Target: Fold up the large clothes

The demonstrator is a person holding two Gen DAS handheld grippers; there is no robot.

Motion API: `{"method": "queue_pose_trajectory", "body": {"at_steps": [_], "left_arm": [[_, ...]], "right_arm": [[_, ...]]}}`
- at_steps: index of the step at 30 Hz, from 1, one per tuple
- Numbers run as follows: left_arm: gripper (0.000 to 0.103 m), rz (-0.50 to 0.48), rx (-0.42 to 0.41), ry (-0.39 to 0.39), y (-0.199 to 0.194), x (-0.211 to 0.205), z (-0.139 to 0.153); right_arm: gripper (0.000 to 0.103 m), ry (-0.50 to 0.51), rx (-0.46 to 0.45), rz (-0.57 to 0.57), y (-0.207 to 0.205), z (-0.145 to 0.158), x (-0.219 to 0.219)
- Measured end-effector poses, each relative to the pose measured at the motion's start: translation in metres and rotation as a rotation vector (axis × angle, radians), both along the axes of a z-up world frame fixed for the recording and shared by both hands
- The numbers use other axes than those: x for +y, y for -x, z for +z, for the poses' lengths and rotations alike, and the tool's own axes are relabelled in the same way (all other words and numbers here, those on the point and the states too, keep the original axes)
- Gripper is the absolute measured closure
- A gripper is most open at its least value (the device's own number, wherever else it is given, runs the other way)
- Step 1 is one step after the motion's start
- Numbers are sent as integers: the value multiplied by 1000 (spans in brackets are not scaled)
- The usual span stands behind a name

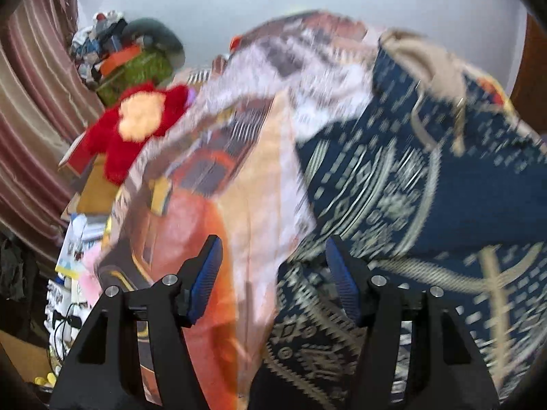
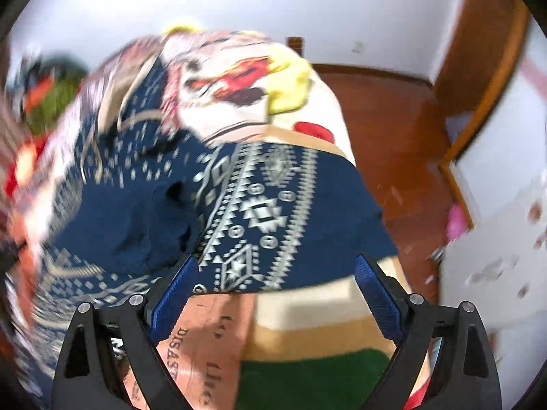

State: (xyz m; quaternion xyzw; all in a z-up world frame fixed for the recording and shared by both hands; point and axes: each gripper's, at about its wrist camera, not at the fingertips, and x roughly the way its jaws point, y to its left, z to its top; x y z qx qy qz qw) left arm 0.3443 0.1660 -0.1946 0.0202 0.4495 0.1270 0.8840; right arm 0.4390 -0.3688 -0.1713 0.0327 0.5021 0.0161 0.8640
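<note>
Navy patterned garment (image 2: 143,205) lay rumpled on the bed just ahead of both grippers; the left gripper (image 1: 273,283) and right gripper (image 2: 277,300) each stood spread wide, holding nothing.

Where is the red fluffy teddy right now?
The red plush toy shows in the left wrist view, on the left, beside the curtain and just below a green box.
</note>
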Motion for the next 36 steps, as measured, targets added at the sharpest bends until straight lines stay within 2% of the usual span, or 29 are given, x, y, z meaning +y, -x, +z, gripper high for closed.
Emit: {"method": "queue_pose_trajectory", "body": {"at_steps": [3, 6, 9, 12, 19, 22, 24, 25, 27, 28, 30, 33, 36], "left_arm": [[32, -30, -48, 70, -12, -15, 23], [28, -60, -68, 137, -26, -36, 27], [28, -90, -27, 174, -49, -62, 15], [28, -139, 33, 224, -68, -92, -3], [28, -238, 143, 252, -94, -146, -41], [28, -273, 190, 263, -102, -161, -52], [28, -300, 223, 260, -107, -169, -59], [28, -304, 227, 260, -107, -170, -60], [28, -302, 227, 267, -107, -170, -61], [28, -298, 225, 273, -106, -169, -61], [28, -275, 218, 281, -105, -164, -61], [28, -252, 202, 299, -103, -158, -57], [28, -251, 183, 302, -96, -154, -49]], "right_arm": [[11, -180, 32, -109, 4, -3, -41], [11, -347, 90, -203, 2, -20, -76], [11, -468, 156, -268, -6, -48, -97], [12, -526, 201, -282, -15, -71, -103], [25, -578, 193, -320, -37, -98, -110], [32, -552, 169, -330, -48, -102, -111], [45, -527, 156, -332, -54, -103, -111], [49, -512, 143, -334, -57, -102, -111], [65, -493, 126, -338, -61, -103, -113], [69, -487, 119, -339, -63, -102, -113], [87, -471, 90, -337, -64, -99, -114], [94, -468, 36, -318, -63, -89, -110], [96, -463, -41, -295, -60, -67, -102]]}}
